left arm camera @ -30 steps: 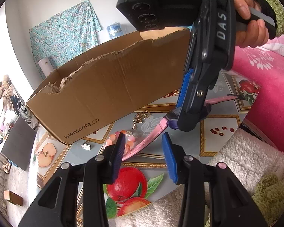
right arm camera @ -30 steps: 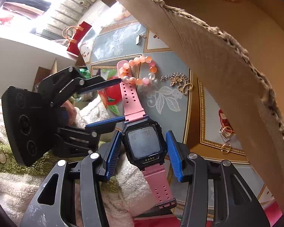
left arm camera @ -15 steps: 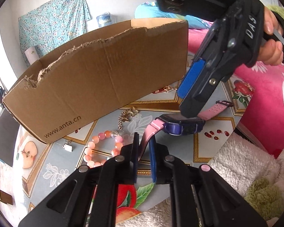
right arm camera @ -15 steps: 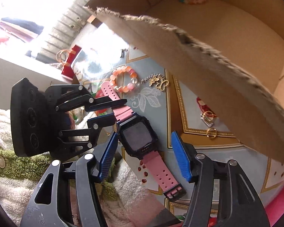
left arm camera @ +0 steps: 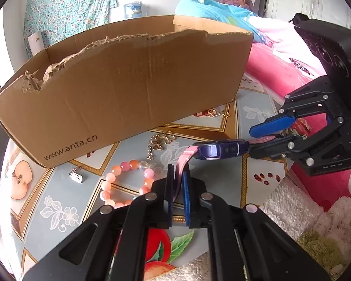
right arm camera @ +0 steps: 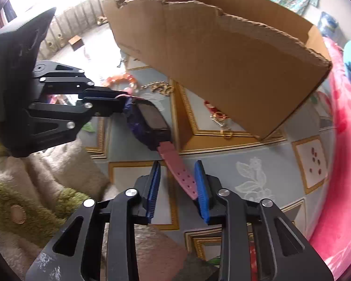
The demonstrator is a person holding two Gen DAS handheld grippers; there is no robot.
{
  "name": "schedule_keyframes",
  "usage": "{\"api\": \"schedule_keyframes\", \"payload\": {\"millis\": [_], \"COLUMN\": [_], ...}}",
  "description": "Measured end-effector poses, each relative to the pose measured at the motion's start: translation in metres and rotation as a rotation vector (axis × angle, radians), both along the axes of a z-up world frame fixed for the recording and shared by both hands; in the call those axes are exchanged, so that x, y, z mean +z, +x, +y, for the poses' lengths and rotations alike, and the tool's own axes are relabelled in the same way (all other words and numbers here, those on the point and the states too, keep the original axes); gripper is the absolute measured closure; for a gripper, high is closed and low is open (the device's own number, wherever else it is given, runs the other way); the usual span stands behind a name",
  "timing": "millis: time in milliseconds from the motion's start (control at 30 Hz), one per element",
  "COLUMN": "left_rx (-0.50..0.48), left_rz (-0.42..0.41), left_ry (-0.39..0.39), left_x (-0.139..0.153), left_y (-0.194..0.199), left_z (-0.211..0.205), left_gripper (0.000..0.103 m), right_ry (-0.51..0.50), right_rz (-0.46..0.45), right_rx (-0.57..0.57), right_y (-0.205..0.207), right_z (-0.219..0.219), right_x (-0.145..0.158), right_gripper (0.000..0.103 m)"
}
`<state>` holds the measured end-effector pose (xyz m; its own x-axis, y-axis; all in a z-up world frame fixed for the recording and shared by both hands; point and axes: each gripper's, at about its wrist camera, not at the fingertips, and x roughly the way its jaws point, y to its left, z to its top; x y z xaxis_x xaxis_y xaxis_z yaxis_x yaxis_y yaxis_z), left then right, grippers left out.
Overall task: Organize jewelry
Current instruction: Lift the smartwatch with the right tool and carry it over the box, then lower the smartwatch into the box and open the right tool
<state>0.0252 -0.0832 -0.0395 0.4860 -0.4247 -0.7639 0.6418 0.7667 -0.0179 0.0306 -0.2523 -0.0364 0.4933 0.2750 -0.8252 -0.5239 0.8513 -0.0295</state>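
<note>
Pink-strapped watch held off the patterned tablecloth, long axis level, running between the two tools. Left gripper clamped tight on one strap end. Right gripper partly open, the other strap end between its pads, touching only the right pad. Torn cardboard box beyond, printed "www.anta.cn". Bead bracelet lies near the box.

Left gripper: jaws drawn nearly together, clamped on the strap of the watch, reaching in from the lower edge. Right gripper: jaws parted, the watch's other strap end lying between them against one pad; seen from the left wrist view, it enters from the right.
</note>
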Motion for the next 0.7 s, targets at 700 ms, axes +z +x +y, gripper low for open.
{"api": "schedule_keyframes", "payload": {"millis": [700], "left_rx": [0.030], "left_rz": [-0.062], "left_ry": [-0.216], "left_x": [0.163], "left_y": [0.050], "left_z": [0.028], "left_gripper": [0.099], "right_ry": [0.252], "right_rz": [-0.233], "right_rx": [-0.061], "right_y": [0.028], "right_z": [-0.035], "right_x": [0.153], "right_gripper": [0.101]}}
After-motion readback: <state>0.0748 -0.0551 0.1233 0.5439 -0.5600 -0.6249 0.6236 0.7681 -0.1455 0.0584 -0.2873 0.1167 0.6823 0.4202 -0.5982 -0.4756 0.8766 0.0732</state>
